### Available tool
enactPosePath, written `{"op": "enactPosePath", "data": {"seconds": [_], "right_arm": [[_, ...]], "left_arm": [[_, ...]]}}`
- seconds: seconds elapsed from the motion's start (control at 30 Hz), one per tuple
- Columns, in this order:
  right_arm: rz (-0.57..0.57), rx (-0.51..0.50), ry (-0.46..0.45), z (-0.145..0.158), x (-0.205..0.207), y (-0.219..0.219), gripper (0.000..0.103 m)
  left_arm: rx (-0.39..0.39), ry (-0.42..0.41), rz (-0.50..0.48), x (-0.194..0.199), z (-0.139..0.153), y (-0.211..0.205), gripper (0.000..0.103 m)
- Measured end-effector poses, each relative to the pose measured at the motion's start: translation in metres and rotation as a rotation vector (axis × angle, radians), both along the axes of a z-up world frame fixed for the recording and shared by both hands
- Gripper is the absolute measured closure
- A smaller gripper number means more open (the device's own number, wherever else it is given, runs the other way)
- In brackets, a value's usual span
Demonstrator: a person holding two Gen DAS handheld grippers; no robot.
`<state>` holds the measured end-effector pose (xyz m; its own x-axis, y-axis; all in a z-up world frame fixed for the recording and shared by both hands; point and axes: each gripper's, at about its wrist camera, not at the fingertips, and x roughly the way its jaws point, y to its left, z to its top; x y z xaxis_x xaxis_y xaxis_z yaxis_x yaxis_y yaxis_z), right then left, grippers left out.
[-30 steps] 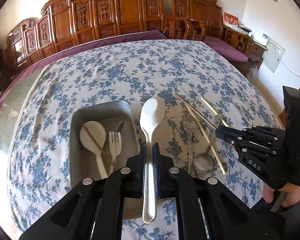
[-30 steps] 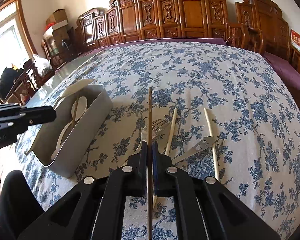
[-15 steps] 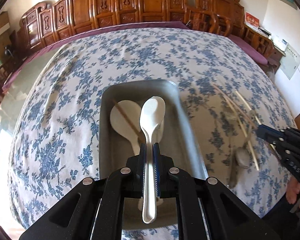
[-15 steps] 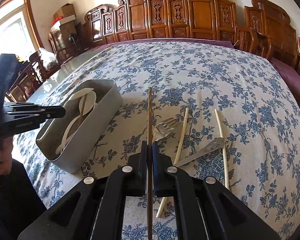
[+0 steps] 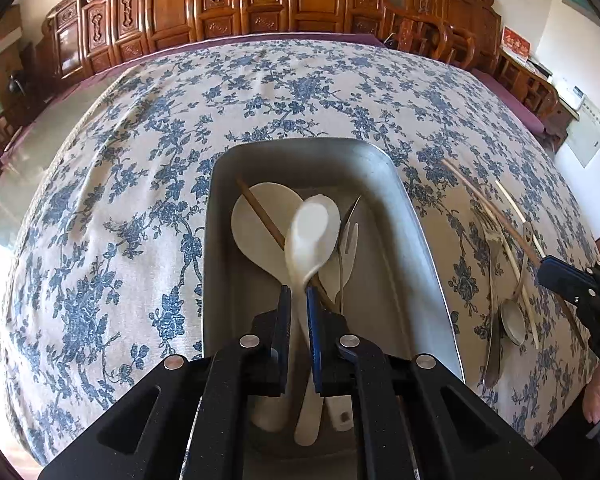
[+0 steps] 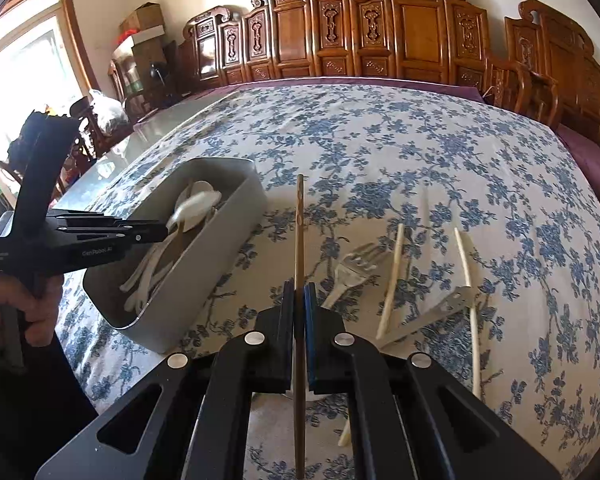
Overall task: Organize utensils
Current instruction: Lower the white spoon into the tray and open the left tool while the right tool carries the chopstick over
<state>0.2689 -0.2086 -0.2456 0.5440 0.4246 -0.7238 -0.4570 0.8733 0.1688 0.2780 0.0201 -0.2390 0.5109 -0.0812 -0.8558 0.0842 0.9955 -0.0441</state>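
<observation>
My left gripper (image 5: 297,294) hovers over the grey bin (image 5: 416,216) with its jaws slightly parted; the white spoon (image 5: 312,232) is blurred and tilting between them. The bin holds a white paddle (image 5: 260,216), a brown chopstick (image 5: 260,212) and a white fork (image 5: 350,240). My right gripper (image 6: 299,292) is shut on a brown chopstick (image 6: 299,224), held above the cloth right of the bin (image 6: 204,276). On the cloth lie a clear fork (image 6: 356,264), two pale chopsticks (image 6: 392,276) and a metal spoon (image 5: 514,320).
The table carries a blue floral cloth (image 5: 260,80). Carved wooden chairs (image 6: 340,32) line its far side. The left gripper (image 6: 100,236) and the hand holding it show at the left of the right wrist view. Boxes and a window stand far left.
My left gripper has moved from beside the bin to over it, lowered, and its jaws have parted; the white spoon is slipping loose. My right gripper stayed shut on the brown chopstick.
</observation>
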Motion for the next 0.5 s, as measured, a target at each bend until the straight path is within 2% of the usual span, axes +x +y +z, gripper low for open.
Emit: {"op": "enactPosePath", "data": {"seconds": [0.13,0.23,0.4,0.43,0.5], "right_arm": [[0.019,-0.004,-0.009,0.002,-0.003,0.011,0.097],[0.026,-0.005,-0.016,0.006,-0.008,0.019,0.097],[0.026,0.044,-0.053,0.028,-0.019,0.027,0.097],[0.030,0.048,-0.056,0.031,-0.020,0.030,0.097],[0.045,0.052,-0.063,0.037,-0.022,0.038,0.097]], "left_arm": [[-0.004,-0.030,-0.003,-0.008,0.008,0.005,0.088],[-0.007,-0.054,0.001,-0.015,0.014,0.011,0.088],[0.007,-0.082,0.005,-0.024,0.022,0.023,0.086],[0.011,-0.086,0.006,-0.024,0.024,0.024,0.084],[0.031,-0.099,0.008,-0.026,0.028,0.028,0.069]]}}
